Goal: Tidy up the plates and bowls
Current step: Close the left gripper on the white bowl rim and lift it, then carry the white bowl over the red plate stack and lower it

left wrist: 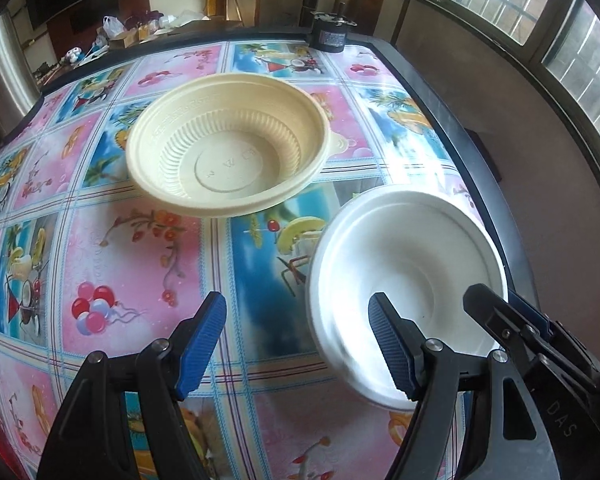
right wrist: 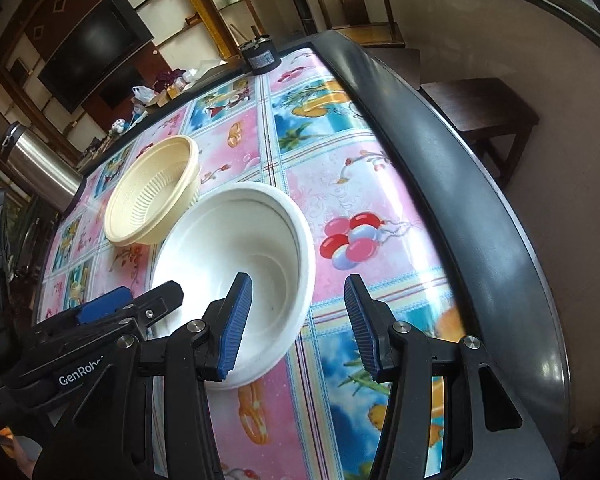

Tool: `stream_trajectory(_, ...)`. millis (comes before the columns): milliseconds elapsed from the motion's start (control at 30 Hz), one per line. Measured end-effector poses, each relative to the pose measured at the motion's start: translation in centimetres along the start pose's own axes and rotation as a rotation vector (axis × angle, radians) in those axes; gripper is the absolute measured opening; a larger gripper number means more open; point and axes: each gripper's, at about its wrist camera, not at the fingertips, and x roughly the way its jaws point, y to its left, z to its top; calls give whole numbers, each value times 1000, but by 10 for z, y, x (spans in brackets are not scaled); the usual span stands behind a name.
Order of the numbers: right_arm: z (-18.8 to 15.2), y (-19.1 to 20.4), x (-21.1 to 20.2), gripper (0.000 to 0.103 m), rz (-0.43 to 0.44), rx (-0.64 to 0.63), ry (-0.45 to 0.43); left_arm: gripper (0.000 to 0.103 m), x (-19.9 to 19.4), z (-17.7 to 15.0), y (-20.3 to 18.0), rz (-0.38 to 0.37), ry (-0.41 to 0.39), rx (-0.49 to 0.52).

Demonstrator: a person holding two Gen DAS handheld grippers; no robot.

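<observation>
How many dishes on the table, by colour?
Cream bowl: 1, though the right wrist view hints at a second nested under it; cannot tell.
White bowl: 1
Total: 2

Left black two-finger gripper with ribbed blue pads tilts steeply downward, jaws spread wide with nothing between the pads — its right-hand fingertip sits over the near side of a white foam bowl, contact unclear. Right black two-finger gripper with the same blue pads angles down too, jaws parted and pressing on nothing — its left fingertip hangs inside that bowl's rim, the other outside it.
</observation>
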Motion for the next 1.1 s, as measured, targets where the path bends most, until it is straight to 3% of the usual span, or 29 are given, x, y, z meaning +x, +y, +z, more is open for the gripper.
stream_trajectory(100, 1, -3, 5, 37, -1, -4, 11, 71, 1, 0, -5, -6, -11, 18)
stream_trajectory(167, 2, -4, 7, 27, -2, -9, 9, 50, 4, -1, -12, 22, -10, 55)
stream_trajectory(200, 1, -4, 7, 24, -2, -17, 5, 26, 6, -2, -13, 29, 7, 62)
stream_trajectory(233, 1, -4, 8, 17, 0, -22, 9, 17, 13, -3, -13, 5, 47, 60)
stream_trajectory(267, 0, -5, 9, 17, 5, -21, 11, 18, 19, -5, -13, -24, 82, 55)
stream_trajectory(667, -27, 19, -7, 15, 51, -64, 31, 17, -16, -35, 6, -2, 47, 79)
stream_trajectory(1100, -89, 95, -24, 15, 115, -177, 75, 17, -62, -90, 70, 62, 34, 11)
